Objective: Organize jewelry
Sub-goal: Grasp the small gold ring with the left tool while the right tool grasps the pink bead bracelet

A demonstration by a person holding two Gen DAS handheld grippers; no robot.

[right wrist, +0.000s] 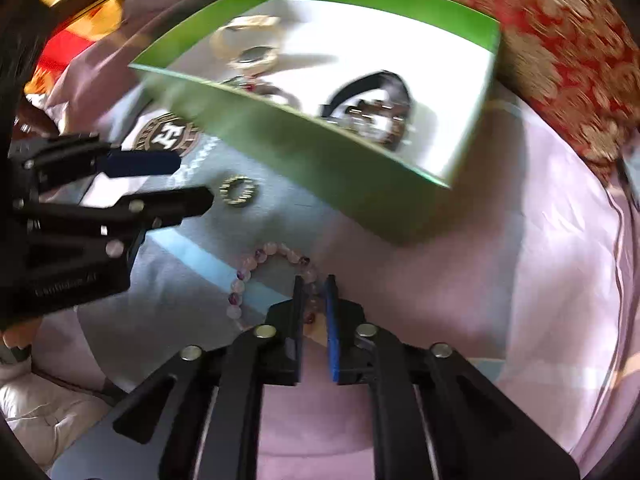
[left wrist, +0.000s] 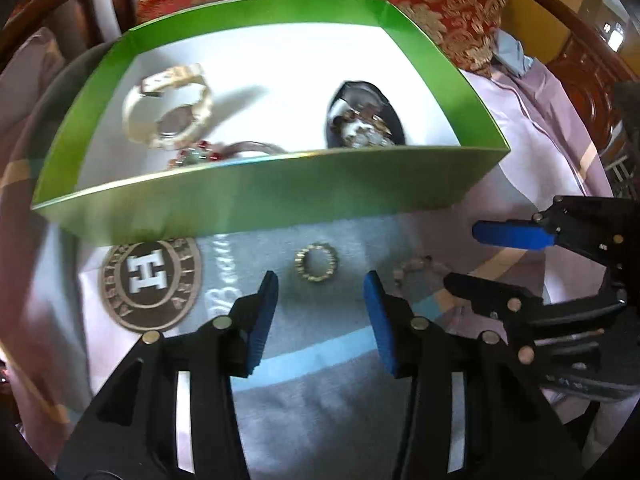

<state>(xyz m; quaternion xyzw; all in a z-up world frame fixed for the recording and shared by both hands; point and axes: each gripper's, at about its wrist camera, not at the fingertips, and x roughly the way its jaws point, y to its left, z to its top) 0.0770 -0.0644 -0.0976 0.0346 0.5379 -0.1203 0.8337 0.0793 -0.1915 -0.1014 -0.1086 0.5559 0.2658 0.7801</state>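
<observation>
Looking down my left wrist camera, I see the left tongs standing open over the grey-and-blue cloth, holding nothing, with the gold ring bracelet lying just beyond the tips and in line with the gap. Behind it sits the green box, already holding a white watch, a dark watch and a red-beaded piece. The right tongs enter from the right, near the pale bead bracelet. Through my right wrist camera, the right tongs are narrowly parted with the bead bracelet running between the tips; blur keeps me from telling whether the pads press it.
</observation>
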